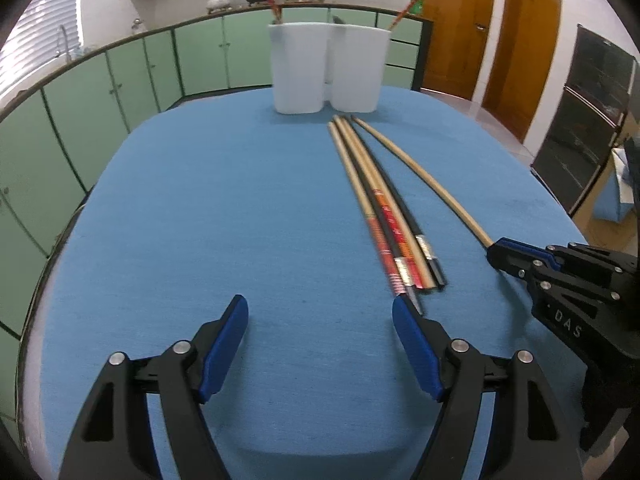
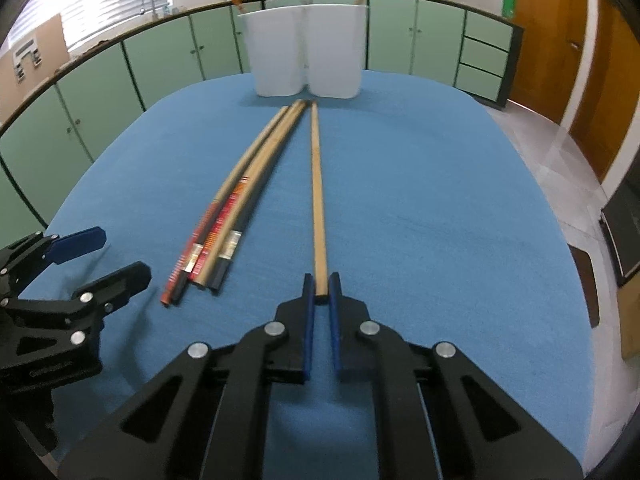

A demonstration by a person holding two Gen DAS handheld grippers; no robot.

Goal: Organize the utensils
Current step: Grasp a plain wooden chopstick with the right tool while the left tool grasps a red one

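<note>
A single plain wooden chopstick (image 2: 318, 188) lies lengthwise on the blue table (image 2: 440, 200), and my right gripper (image 2: 321, 289) is shut on its near end. The same chopstick (image 1: 420, 178) and right gripper (image 1: 496, 254) show at the right in the left wrist view. A bundle of several chopsticks (image 1: 384, 208), wooden, black and red-patterned, lies to the left of it (image 2: 236, 208). My left gripper (image 1: 320, 312) stands open over bare cloth, its right fingertip close to the bundle's near ends. A white two-compartment holder (image 1: 328, 68) stands at the far edge with a red chopstick in each side.
The blue cloth covers an oval table (image 1: 180, 220). Green cabinets (image 1: 120, 80) run behind it, wooden doors (image 1: 520, 40) stand at the right. In the right wrist view the left gripper (image 2: 80, 264) sits low at the left edge, beside the bundle.
</note>
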